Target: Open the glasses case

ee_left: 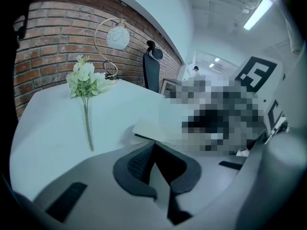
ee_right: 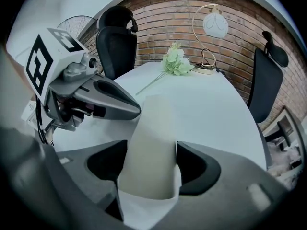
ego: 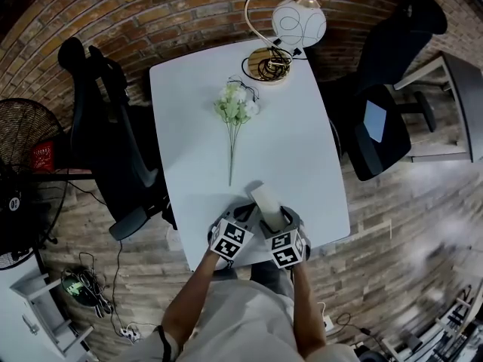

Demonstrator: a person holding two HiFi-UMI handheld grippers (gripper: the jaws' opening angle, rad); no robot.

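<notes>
A cream glasses case (ego: 265, 199) lies near the front edge of the white table (ego: 302, 157). My right gripper (ee_right: 151, 163) is shut on the case (ee_right: 149, 143), which fills the gap between its dark pads and runs forward from them. My left gripper (ee_left: 154, 150) has its jaws shut. Their tips rest against the case's near edge (ee_left: 146, 127); I cannot tell whether they pinch it. In the right gripper view the left gripper (ee_right: 137, 112) touches the case's left side. In the head view both grippers, left (ego: 240, 222) and right (ego: 276, 219), flank the case.
A sprig of white artificial flowers (ego: 235, 110) lies mid-table. A gold-stemmed lamp (ego: 281, 42) stands at the far edge. Black office chairs (ego: 113, 142) (ego: 385, 104) stand on both sides, a fan (ego: 19, 172) to the left, and a brick wall behind.
</notes>
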